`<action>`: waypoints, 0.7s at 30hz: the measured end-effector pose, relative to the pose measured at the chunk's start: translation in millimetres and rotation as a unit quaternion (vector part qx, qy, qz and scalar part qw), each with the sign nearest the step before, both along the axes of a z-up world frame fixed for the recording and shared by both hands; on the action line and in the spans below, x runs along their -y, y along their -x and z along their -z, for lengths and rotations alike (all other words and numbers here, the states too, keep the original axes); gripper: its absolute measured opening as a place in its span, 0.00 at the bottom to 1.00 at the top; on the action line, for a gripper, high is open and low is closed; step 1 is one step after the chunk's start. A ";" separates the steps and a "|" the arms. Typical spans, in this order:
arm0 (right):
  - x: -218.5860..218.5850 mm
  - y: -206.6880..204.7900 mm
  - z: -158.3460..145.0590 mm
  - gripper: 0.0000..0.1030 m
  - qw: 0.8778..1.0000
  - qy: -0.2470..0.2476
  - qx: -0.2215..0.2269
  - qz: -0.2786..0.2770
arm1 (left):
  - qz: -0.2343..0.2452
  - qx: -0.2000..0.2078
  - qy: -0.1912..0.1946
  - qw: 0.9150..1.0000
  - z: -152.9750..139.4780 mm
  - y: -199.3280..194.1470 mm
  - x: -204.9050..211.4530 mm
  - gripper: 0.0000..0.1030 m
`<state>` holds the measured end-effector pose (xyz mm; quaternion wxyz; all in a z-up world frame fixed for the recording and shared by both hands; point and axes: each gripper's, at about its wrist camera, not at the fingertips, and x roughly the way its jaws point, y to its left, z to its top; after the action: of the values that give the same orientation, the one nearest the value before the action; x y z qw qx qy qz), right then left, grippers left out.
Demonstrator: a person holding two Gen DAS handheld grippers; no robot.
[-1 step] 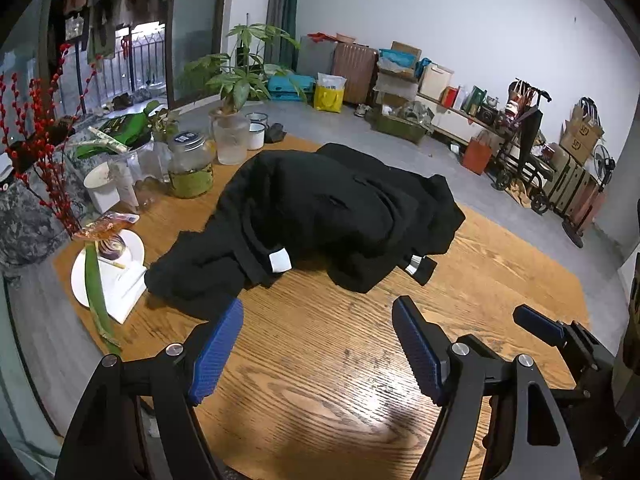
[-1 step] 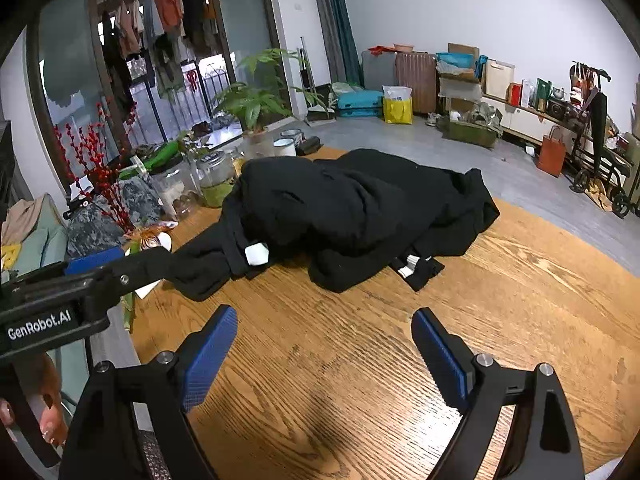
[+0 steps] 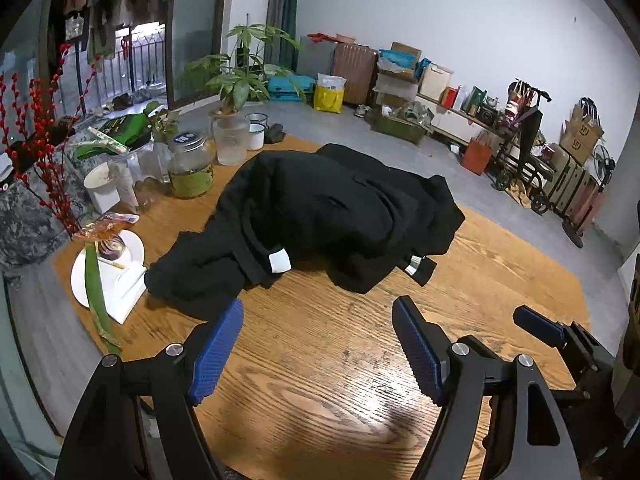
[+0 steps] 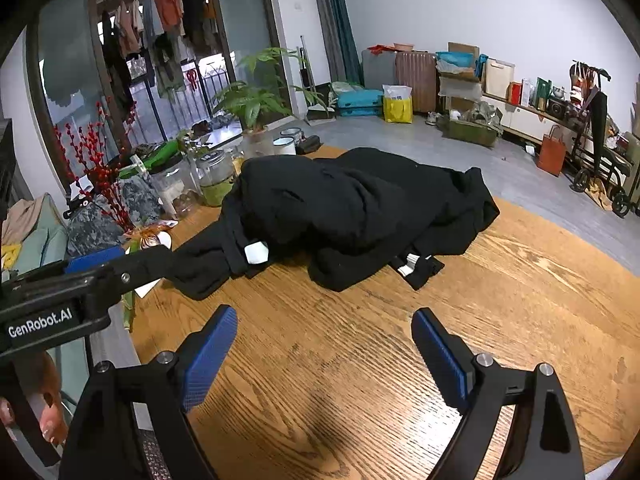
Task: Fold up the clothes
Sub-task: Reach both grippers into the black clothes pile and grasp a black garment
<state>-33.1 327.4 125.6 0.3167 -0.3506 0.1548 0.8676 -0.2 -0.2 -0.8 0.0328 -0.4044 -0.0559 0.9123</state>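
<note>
A crumpled black garment [image 3: 320,216] with white tags lies in a heap on the wooden table [image 3: 320,380]; it also shows in the right wrist view [image 4: 352,208]. My left gripper [image 3: 318,344] is open and empty, low over the table just short of the garment's near edge. My right gripper [image 4: 324,354] is open and empty, also in front of the garment. The left gripper's body shows at the left of the right wrist view [image 4: 60,300].
Glass jars [image 3: 190,168], a potted plant [image 3: 232,136], cups and a white plate [image 3: 108,264] with a leaf crowd the table's left side. Red berry branches [image 3: 44,140] stand at far left. Boxes and a suitcase line the far wall.
</note>
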 end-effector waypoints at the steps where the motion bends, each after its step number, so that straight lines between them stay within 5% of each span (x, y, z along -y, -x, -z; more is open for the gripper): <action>1: 0.1 0.5 -0.2 0.89 1.000 -0.001 0.000 0.000 | 0.000 -0.001 -0.001 1.000 0.5 0.1 0.1 0.75; 21: -0.4 -9.7 2.5 0.89 1.000 0.002 0.005 0.009 | -0.009 0.013 -0.013 1.000 16.9 4.2 11.8 0.75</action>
<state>-23.3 327.8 123.1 0.3251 -0.3544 0.1578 0.8625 -4.3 -11.9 -17.7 0.0294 -0.4156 -0.0715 0.9062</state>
